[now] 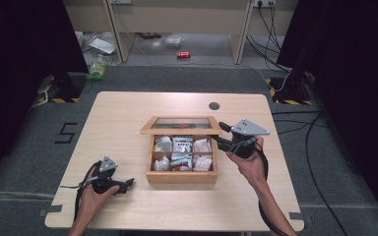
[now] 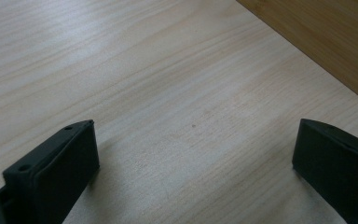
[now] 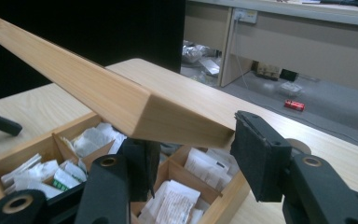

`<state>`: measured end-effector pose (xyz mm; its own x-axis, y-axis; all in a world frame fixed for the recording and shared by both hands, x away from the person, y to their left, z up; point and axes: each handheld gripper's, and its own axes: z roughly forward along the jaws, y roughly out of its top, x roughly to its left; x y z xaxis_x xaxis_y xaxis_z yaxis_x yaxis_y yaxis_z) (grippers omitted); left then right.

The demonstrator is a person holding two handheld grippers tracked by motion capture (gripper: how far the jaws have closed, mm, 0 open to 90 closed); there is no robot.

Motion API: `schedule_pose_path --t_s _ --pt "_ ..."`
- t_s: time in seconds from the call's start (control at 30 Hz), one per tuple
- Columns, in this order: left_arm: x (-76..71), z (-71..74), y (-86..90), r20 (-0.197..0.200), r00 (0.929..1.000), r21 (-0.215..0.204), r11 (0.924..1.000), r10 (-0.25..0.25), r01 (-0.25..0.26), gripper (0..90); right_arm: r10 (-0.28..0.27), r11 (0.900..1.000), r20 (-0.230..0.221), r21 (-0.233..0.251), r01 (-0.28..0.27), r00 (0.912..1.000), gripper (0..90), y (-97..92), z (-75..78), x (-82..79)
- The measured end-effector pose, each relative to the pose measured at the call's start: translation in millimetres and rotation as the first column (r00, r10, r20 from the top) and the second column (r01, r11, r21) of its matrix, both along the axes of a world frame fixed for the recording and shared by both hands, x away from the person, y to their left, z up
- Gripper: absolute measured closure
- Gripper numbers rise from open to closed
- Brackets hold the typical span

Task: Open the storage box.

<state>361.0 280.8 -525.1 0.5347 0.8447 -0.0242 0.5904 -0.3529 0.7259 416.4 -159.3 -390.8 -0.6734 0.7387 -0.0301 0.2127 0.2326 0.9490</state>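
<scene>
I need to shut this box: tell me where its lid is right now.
The lid stands raised at the far edge of the wooden box in the high view, mid-table; its right corner sits between the jaws of the right gripper.

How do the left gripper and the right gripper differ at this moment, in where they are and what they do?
The left gripper lies low on the table, in front of the wooden box; the right gripper is raised at the box's right rear corner. The left gripper's jaws stand wide apart over bare wood, while the right gripper's jaws flank the corner of the lid. Whether they press it is unclear. Both are black and hand-held.
</scene>
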Motion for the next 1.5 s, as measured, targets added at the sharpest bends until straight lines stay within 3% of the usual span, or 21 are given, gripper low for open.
schedule_pose_path --t_s 0.23,0.37,0.57,0.93,1.5 --pt "0.0 0.0 0.0 -0.001 1.0 0.0 1.0 0.0 0.0 0.0 -0.018 0.9994 -0.012 0.031 0.018 0.9998 52.3 0.6 1.5 9.5" --pt "0.0 0.1 0.1 -0.002 1.0 -0.001 1.0 -0.001 0.001 0.0 -0.026 0.9969 -0.025 0.073 0.028 0.9993 51.9 0.6 0.5 14.6" --pt "0.0 0.1 0.1 -0.002 1.0 -0.001 1.0 -0.001 0.001 0.0 -0.035 0.9961 -0.034 0.079 0.037 0.9988 52.5 1.3 1.5 20.2" --pt "0.0 0.1 0.0 -0.002 1.0 -0.001 1.0 -0.001 0.001 0.0 -0.057 0.9888 -0.045 0.135 0.062 0.9974 54.6 1.7 3.8 35.5" --pt "0.0 0.1 0.1 -0.002 1.0 0.001 1.0 -0.001 0.001 0.0 -0.093 0.9818 -0.059 0.161 0.102 0.9939 56.5 4.9 7.0 56.1"
